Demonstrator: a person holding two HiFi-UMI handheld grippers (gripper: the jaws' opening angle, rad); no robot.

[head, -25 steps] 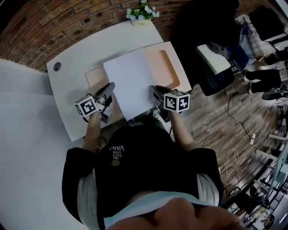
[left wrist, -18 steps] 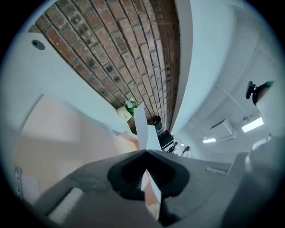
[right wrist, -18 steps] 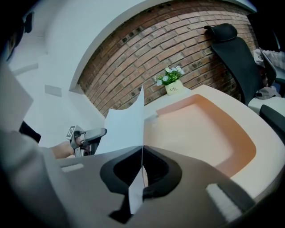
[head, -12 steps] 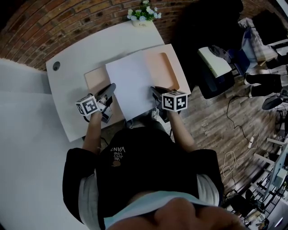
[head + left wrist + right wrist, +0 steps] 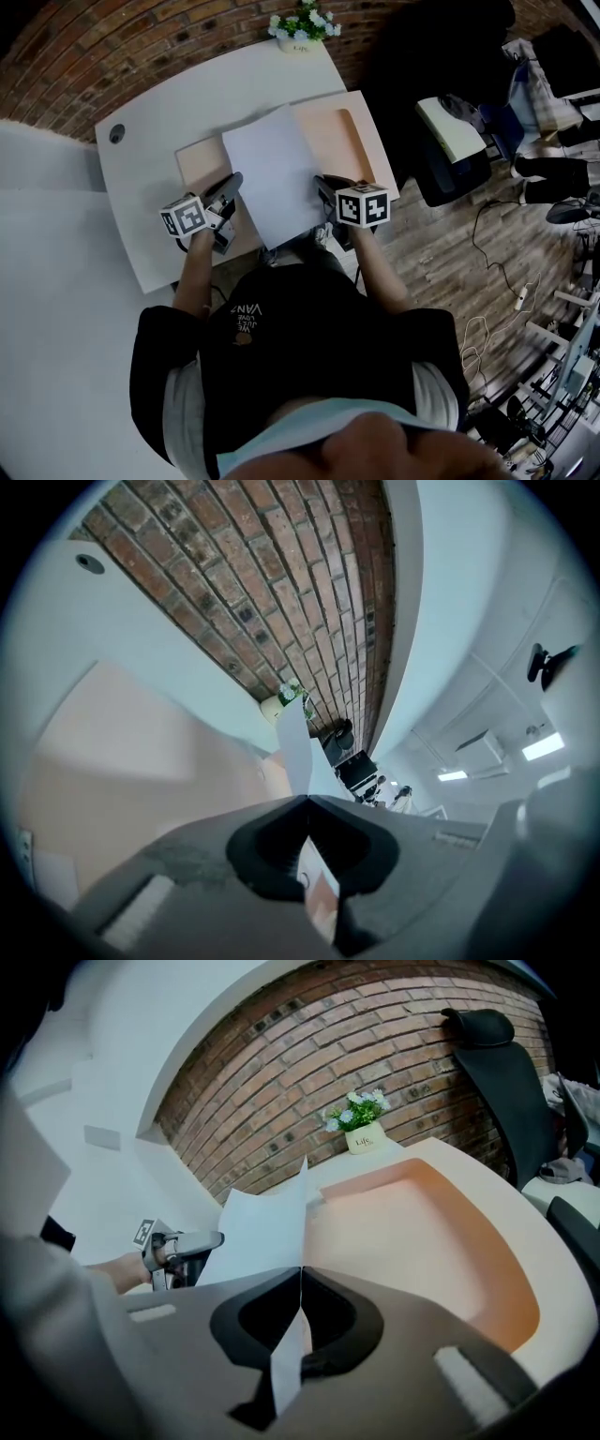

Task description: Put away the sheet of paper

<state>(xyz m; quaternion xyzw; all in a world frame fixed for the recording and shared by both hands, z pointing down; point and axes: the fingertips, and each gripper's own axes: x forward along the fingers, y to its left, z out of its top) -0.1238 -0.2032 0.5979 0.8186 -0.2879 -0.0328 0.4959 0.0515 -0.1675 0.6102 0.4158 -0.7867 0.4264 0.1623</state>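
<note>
A white sheet of paper (image 5: 272, 173) hangs over a shallow peach tray (image 5: 349, 141) on the white table (image 5: 178, 103). My left gripper (image 5: 232, 180) is shut on the sheet's left edge, my right gripper (image 5: 322, 183) is shut on its right edge. In the left gripper view the sheet of paper (image 5: 292, 742) runs edge-on out of the closed jaws, with the tray (image 5: 122, 752) below it. In the right gripper view the sheet of paper (image 5: 258, 1227) rises from the closed jaws toward the left gripper (image 5: 202, 1239), and the tray (image 5: 422, 1241) lies open on the right.
A small pot of white flowers (image 5: 302, 25) stands at the table's far edge, before a brick wall (image 5: 56, 47). A cable hole (image 5: 116, 135) sits near the table's left corner. A dark office chair (image 5: 492, 1054) and clutter stand on the wooden floor to the right.
Both grippers have drawn closer together and sunk a little with the sheet, which now looks narrower and bowed between them over the tray.
</note>
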